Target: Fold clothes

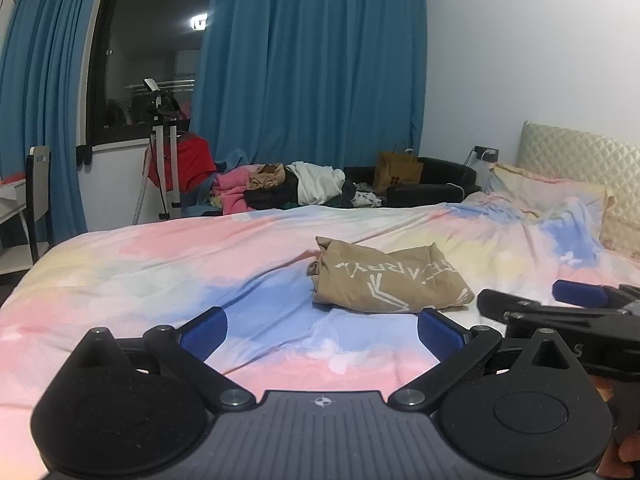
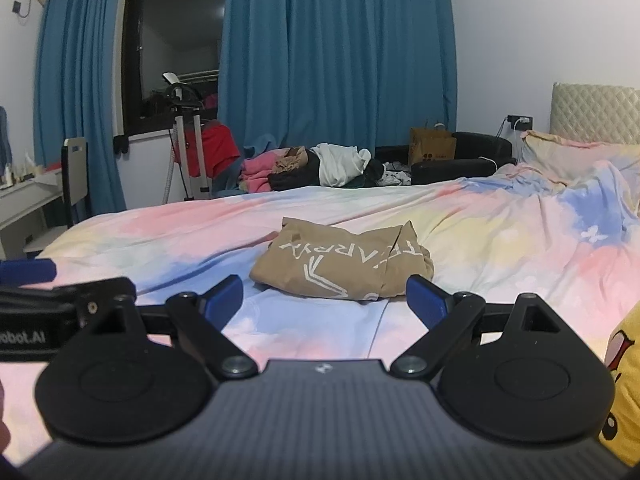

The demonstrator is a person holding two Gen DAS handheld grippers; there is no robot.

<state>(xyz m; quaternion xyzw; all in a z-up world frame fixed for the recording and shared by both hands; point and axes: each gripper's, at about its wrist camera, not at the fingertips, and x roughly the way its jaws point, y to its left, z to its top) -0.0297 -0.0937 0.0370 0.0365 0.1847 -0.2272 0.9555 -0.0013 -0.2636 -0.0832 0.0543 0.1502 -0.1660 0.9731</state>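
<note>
A tan shirt with white lettering [image 1: 384, 280] lies folded into a compact bundle on the pastel bedspread [image 1: 160, 264]; it also shows in the right wrist view [image 2: 344, 264]. My left gripper [image 1: 322, 330] is open and empty, low over the bed, near and left of the shirt. My right gripper [image 2: 324, 300] is open and empty, just short of the shirt's near edge. The right gripper shows at the right edge of the left wrist view [image 1: 576, 300]. The left gripper shows at the left edge of the right wrist view [image 2: 60, 292].
A heap of loose clothes [image 1: 288, 188] lies beyond the bed's far side, beside a brown paper bag [image 1: 398, 168] and a black seat [image 1: 440, 184]. Pillows [image 1: 560, 188] and a quilted headboard [image 1: 580, 152] are at right. Blue curtains [image 1: 320, 60], a chair and a desk [image 2: 32, 192] stand at left. A yellow plush [image 2: 624, 380] is at right.
</note>
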